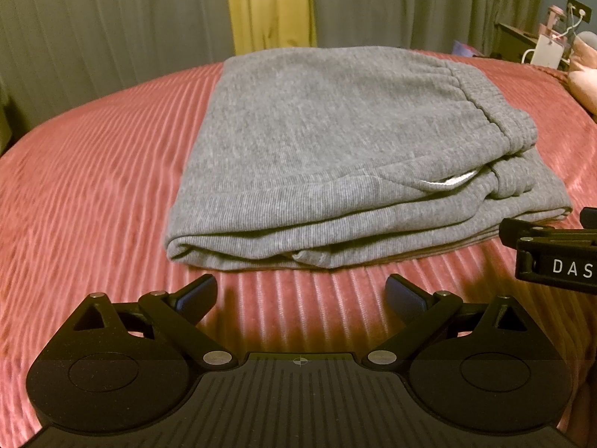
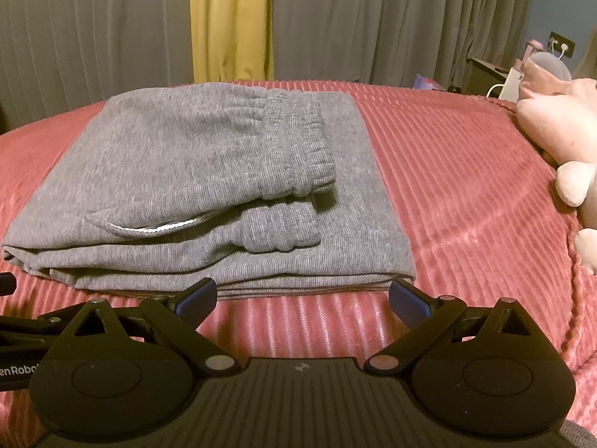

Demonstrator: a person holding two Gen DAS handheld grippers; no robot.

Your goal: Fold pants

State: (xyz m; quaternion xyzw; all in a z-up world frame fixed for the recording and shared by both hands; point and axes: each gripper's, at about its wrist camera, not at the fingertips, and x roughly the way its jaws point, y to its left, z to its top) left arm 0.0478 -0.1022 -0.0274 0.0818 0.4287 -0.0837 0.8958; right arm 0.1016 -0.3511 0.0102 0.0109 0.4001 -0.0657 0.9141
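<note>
Pants (image 1: 335, 156), grey sweat fabric, lie folded in a flat stack on the ribbed pink bedspread (image 1: 93, 186), elastic waistband (image 1: 481, 100) on top twd the R side, a white pocket lining (image 1: 453, 180) peeking out below it. Left gripper (image 1: 300, 291) sits low just in front of the stack's near folded edge, fingers spread wide w/ nothing btwn them, not touching the cloth. Right gripper (image 2: 303, 295) is likewise spread & empty, its fingertips right at the near edge of the pants (image 2: 186, 171); can't tell if the pads touch fabric. In the L wrist view the right gripper's side pokes in at the R edge, beside the stack's near R corner. Pink plush toy (image 2: 567, 138) rests on the bedspread (image 2: 466, 186) well apart from the pants, R side. Grey & yellow curtains (image 2: 227, 22) hang behind the bed.
</note>
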